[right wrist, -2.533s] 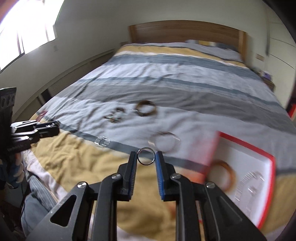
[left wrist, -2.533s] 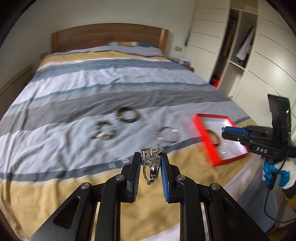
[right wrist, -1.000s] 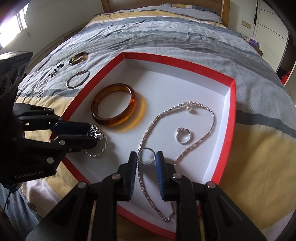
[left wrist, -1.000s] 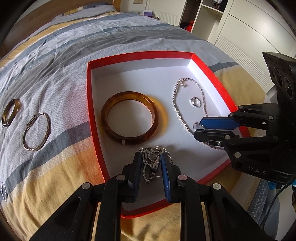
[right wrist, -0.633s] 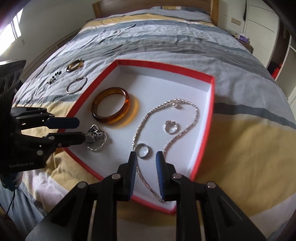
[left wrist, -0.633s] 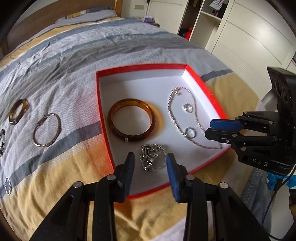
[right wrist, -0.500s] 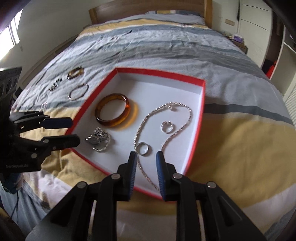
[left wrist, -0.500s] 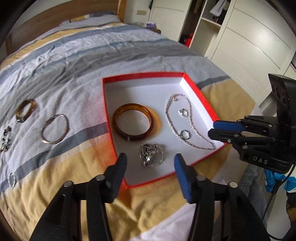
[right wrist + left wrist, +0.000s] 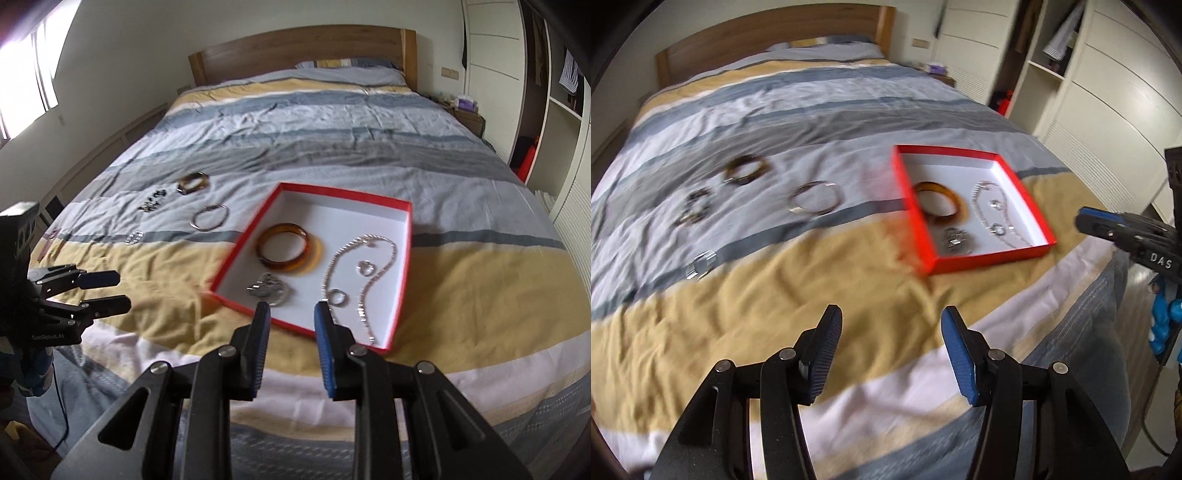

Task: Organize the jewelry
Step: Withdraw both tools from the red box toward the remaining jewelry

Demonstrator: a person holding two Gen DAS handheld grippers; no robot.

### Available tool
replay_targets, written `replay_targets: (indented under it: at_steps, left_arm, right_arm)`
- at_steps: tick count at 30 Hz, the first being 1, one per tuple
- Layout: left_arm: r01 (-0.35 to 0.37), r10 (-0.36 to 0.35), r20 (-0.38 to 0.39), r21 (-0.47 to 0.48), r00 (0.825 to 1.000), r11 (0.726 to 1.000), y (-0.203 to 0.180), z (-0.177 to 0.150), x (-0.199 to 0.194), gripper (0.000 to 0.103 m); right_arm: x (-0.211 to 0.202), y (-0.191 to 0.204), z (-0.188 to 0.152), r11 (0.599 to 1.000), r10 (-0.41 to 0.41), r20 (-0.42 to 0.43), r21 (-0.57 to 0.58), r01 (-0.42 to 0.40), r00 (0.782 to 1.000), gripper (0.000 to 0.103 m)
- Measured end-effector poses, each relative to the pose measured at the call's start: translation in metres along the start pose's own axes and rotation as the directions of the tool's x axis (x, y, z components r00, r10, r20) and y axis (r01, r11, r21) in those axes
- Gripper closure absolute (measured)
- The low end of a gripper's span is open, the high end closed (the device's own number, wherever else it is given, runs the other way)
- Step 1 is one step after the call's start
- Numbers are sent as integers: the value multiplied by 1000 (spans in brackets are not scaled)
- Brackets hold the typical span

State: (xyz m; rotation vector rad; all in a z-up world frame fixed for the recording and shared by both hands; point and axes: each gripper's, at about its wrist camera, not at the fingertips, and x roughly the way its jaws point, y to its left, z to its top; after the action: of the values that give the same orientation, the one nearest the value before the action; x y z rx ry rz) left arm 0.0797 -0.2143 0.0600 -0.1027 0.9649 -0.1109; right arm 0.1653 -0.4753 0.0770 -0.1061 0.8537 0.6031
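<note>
Left claw (image 9: 890, 347): wide apart and carrying nothing, above the yellow stripe of the bed (image 9: 746, 310), left of the red box (image 9: 404, 266).
Loose pieces: a small clear ring (image 9: 133, 237), a dark bead piece (image 9: 152, 200), a brown bangle (image 9: 192, 182) and a thin silver hoop (image 9: 209, 218) lie on the blanket left of the box, probably waiting for collection.
Red box: holds an amber bangle (image 9: 283, 246), a crumpled silver chain (image 9: 269, 290), a long necklace (image 9: 364, 273) and two rings (image 9: 338, 297); the pieces lie apart, so they do not tangle.
Right claw (image 9: 291, 325): released, empty, above the near edge of the box.
Progress: I judge about half is sorted.
</note>
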Motion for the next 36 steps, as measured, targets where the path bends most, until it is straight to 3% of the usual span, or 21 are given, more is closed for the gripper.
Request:
replay_targets:
  at_steps: [6,16,23,29,36]
  left_arm:
    - [-78,85,61,-117,994,990,44,-34,-49,36]
    - [-165,204,120,-272,972,948,97,-80,-105,29]
    - [-251,327,176,-352,928,902,117,-101,-136,22]
    - [-243,353,245,-386,903,890,122,-109,-151,22]
    - [-213,297,214,-344,930,914,113,-105,-146,22]
  right_arm:
    - [-15,30,0,999,37,33,-12,-37,999,79]
    - [-41,88,-4,994,93,66,-69,-88,994,79]
    - [-60,124,-4,988,108,87,-123,-97,990,79]
    - [-67,143,-2,984,114,92,-145,-100,989,79]
    - [-70,158,-2,982,124,99,-153,-108,987,78]
